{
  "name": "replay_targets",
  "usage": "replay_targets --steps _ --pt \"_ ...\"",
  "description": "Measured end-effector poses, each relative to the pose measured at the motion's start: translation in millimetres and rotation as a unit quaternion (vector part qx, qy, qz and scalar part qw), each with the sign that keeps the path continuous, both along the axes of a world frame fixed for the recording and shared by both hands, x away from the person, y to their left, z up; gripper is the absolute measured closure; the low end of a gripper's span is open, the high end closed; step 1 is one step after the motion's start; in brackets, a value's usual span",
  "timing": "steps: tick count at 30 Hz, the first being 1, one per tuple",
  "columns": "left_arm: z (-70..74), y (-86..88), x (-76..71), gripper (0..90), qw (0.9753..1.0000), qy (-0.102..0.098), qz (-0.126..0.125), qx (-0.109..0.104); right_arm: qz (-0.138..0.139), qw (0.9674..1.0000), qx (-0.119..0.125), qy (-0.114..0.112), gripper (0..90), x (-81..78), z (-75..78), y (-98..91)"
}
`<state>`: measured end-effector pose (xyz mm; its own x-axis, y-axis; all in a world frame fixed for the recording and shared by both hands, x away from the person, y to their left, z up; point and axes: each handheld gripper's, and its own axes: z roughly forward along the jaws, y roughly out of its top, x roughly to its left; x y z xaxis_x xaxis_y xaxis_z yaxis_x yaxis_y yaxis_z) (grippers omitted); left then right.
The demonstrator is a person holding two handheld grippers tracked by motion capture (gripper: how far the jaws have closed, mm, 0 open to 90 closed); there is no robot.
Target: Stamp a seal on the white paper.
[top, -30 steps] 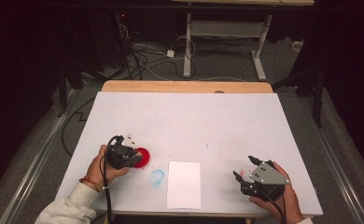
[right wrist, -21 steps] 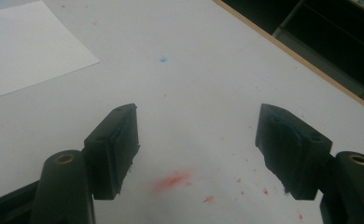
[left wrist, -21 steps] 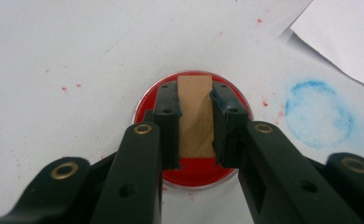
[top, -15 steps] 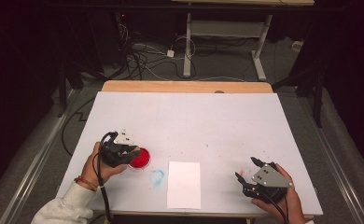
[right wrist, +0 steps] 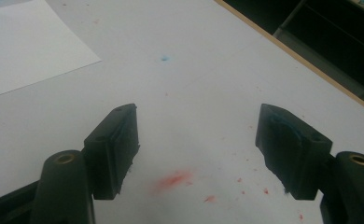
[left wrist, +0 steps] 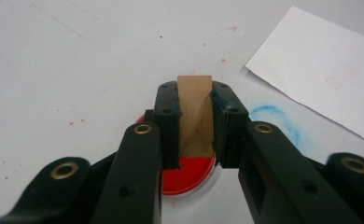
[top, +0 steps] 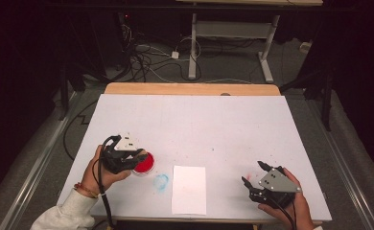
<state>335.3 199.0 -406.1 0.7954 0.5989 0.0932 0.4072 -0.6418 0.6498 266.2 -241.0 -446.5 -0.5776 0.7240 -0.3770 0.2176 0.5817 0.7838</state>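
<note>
My left gripper (top: 127,158) is shut on a small upright wooden block (left wrist: 195,112), gripped by its two sides. It hangs just above a round red ink pad (left wrist: 189,175) that lies on the white table near the front left (top: 144,164). My right gripper (top: 255,175) rests low near the front right of the table, its jaws wide open with nothing between them (right wrist: 196,126). A white sheet of paper (top: 190,189) lies between the two hands at the front edge.
A blue ink smear (top: 161,181) marks the table between the red pad and the paper. Red ink specks (right wrist: 175,179) dot the surface under my right gripper. The table's wooden far edge (top: 190,89) runs along the back, with cables and desk legs on the floor beyond.
My left gripper has lifted a little over the red pad with the wooden block still in it. The right gripper has stayed where it was.
</note>
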Motion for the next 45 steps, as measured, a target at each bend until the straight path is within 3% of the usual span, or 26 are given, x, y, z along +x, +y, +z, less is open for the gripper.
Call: replay_targets --steps 17,22,31,32,45 --pt "2.9 -26.0 -11.3 73.1 0.999 -0.008 -0.044 0.005 -0.003 1.0 -0.003 0.001 30.0 -2.4 -0.6 -0.1" --pt "1.0 -38.3 -14.5 73.1 0.998 0.003 -0.062 0.011 -0.001 1.0 -0.002 0.003 29.9 -1.8 -1.1 0.6" --pt "-4.4 -62.1 -22.0 73.1 0.9961 0.023 -0.085 -0.003 0.0 1.0 -0.004 0.005 29.9 -1.1 -1.8 1.0" --pt "-5.1 -64.9 -22.7 73.1 0.9958 0.023 -0.088 0.004 0.0 1.0 -0.004 0.005 29.9 -1.0 -1.9 1.0" --pt "-17.4 -87.3 -23.6 73.1 0.9951 0.048 -0.087 -0.001 0.0 1.0 -0.004 0.006 29.9 -0.9 -2.1 0.5"
